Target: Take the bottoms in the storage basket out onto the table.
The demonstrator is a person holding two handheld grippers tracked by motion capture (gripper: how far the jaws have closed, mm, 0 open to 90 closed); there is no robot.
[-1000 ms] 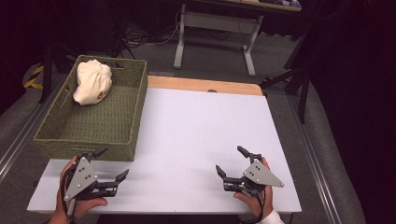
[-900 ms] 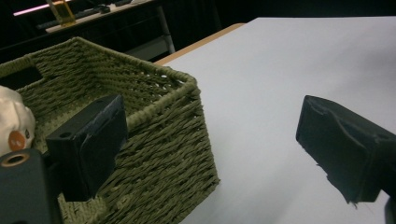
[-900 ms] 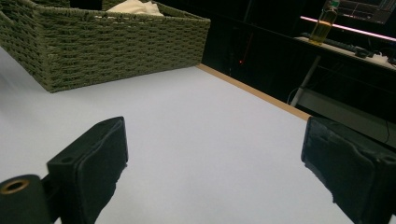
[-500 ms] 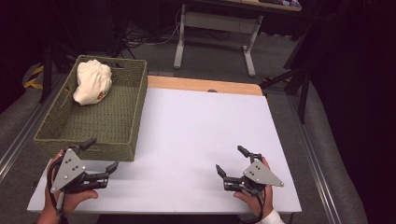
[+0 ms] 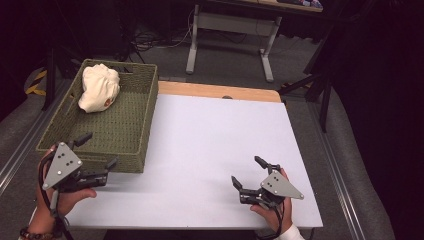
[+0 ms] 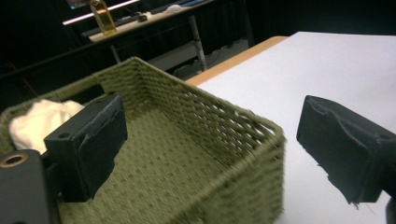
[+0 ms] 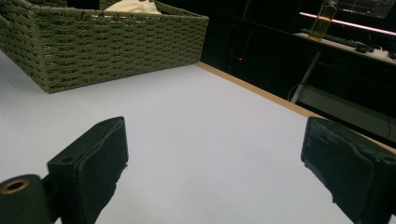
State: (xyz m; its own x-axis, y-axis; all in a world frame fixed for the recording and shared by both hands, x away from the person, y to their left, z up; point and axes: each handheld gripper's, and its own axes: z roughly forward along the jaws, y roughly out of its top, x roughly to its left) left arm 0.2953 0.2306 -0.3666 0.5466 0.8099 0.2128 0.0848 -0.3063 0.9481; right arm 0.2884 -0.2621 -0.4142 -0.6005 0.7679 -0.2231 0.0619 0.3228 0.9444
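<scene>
A green woven basket stands on the left part of the white table. A cream crumpled cloth lies in its far end, also seen as the cloth and the cloth. My left gripper is open at the basket's near end, one jaw over the inside of the basket, the other outside its near right corner. My right gripper is open and empty just above the table near the front right, pointing left toward the basket.
The table's far edge is a wooden strip. Beyond it stands a desk frame on the dark floor. A bottle sits on a distant shelf. Metal rails run along the table's left and right sides.
My left gripper has moved left and up from the table's front edge to the basket's near end, its jaws now straddling the wall. The right gripper has stayed in place.
</scene>
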